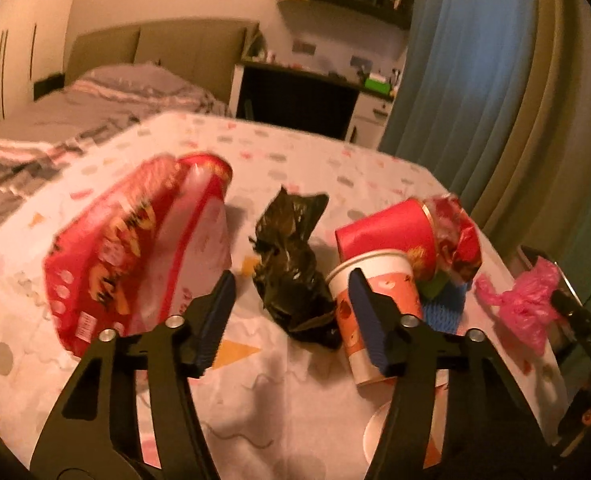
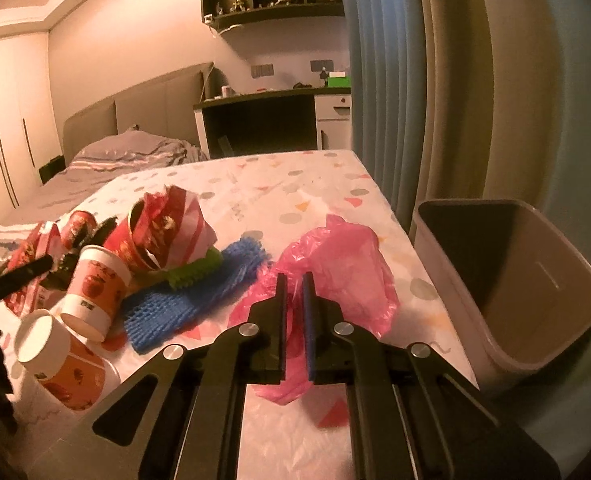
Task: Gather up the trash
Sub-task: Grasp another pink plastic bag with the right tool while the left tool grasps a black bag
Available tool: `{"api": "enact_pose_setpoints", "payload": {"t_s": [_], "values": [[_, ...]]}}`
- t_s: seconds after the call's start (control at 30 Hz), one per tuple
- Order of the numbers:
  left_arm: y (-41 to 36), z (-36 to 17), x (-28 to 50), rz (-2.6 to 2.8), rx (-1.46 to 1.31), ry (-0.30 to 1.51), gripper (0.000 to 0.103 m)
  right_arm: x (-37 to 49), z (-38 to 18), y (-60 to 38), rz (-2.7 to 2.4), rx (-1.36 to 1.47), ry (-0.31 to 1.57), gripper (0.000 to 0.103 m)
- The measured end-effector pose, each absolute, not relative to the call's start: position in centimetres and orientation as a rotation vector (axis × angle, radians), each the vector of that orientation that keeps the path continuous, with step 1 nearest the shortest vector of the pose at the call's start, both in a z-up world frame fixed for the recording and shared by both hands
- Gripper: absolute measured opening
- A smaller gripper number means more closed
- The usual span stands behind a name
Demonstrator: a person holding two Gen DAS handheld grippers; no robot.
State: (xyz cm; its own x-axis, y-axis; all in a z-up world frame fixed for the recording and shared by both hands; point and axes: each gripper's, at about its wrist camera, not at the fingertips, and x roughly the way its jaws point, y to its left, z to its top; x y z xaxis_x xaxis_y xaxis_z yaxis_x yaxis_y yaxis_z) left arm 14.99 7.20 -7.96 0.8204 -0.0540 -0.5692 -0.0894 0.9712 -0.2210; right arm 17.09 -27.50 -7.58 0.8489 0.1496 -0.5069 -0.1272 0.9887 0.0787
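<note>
My right gripper (image 2: 294, 280) is shut on a crumpled pink plastic bag (image 2: 335, 268) near the table's right edge; the bag also shows in the left wrist view (image 1: 527, 304). My left gripper (image 1: 291, 280) is open and empty, its jaws wide apart in front of a crumpled black plastic bag (image 1: 291, 264). A large red snack bag (image 1: 135, 248) lies to its left. Paper cups (image 1: 379, 312) lie on their sides to its right, with a red cup (image 1: 387, 232) and a red wrapper (image 1: 455, 236) behind. A grey trash bin (image 2: 511, 280) stands open beside the table's right edge.
A blue foam net (image 2: 199, 296) and a green brush-like piece (image 2: 191, 272) lie between the cups and the pink bag. The table (image 2: 279, 200) has a patterned cloth. A bed (image 2: 127, 156), a desk (image 2: 263, 120) and curtains (image 2: 395, 100) stand behind.
</note>
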Motion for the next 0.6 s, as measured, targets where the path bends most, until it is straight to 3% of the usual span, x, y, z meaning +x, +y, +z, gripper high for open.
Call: {"api": "enact_pose_setpoints", "payload": {"t_s": [0.2,0.33,0.6], "values": [[7.2,-9.4,16.3,-0.01,-0.255,0.695,0.039,16.4,-7.0,-27.6,0.156,0.047,0.518,0.008],[7.3,-10.2,16.8,-0.03,-0.266,0.731,0.023,16.0,-6.8,-27.7,0.162,0.048,0.509,0.008],[7.3,-8.7,15.4,-0.002,-0.247,0.659,0.015,15.3,-6.1,-28.0,0.171,0.047,0.483,0.008]]}}
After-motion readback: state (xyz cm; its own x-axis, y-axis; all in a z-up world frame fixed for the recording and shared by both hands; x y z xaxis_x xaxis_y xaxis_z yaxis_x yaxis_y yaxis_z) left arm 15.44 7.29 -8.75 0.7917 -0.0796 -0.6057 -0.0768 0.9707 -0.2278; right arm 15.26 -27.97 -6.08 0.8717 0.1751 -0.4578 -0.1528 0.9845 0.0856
